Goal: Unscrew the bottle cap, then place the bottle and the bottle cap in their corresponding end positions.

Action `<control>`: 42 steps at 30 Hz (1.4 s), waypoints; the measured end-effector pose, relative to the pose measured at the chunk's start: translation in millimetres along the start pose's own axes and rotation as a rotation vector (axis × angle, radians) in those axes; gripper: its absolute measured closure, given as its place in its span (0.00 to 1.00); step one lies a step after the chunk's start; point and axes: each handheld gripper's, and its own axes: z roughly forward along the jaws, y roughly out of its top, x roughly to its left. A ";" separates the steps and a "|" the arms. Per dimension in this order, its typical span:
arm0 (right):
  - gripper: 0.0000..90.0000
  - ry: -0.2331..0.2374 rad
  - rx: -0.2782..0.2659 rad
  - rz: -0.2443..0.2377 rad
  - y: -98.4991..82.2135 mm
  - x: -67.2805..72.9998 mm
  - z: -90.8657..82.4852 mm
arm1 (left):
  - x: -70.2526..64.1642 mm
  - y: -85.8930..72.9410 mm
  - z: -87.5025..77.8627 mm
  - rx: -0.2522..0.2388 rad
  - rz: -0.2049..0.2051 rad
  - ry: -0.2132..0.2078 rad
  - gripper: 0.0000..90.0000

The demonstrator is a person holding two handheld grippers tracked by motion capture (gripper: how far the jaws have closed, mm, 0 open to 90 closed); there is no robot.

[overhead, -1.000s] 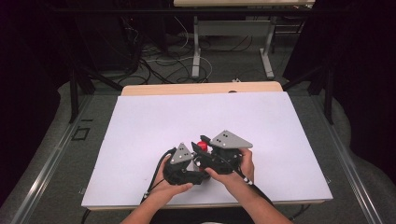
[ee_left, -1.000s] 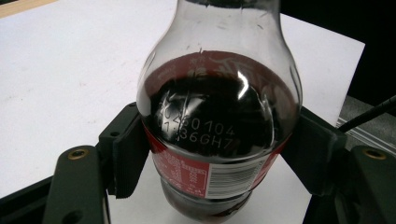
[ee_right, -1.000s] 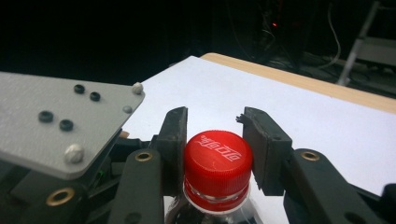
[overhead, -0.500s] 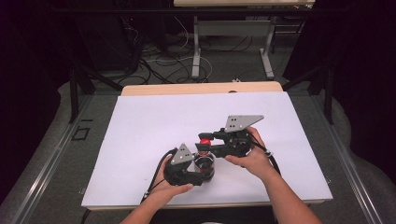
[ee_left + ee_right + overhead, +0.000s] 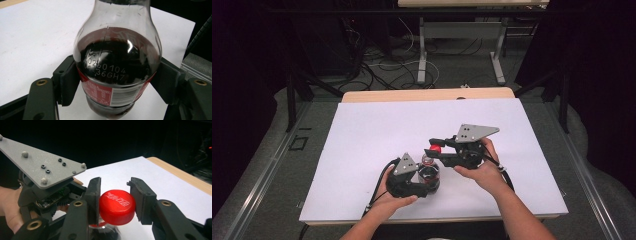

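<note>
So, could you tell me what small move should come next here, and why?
Probably twist the right gripper to loosen the red cap: its jaws sit on either side of the cap, and the left gripper already clamps the cola bottle upright on the white table.

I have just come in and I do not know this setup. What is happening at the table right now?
A person works with a gripper in each hand over a white sheet on the table. The left gripper clamps the body of a cola bottle standing on the sheet. The right gripper has its jaws closed on the bottle's red cap. It looks like the cap is being unscrewed or tightened; which one, I cannot tell.
</note>
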 end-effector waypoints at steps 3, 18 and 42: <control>0.68 -0.026 0.001 0.009 -3.4 -1.5 -6.2 | 2.6 0.0 -0.2 0.007 -0.007 0.003 0.34; 0.68 -0.122 0.031 0.062 -31.3 -18.0 -31.9 | 27.0 14.7 2.9 -0.035 -0.051 0.060 0.34; 0.68 -0.174 0.010 0.125 -53.5 -31.8 -41.2 | 95.7 72.0 73.5 -0.061 -0.163 0.189 0.34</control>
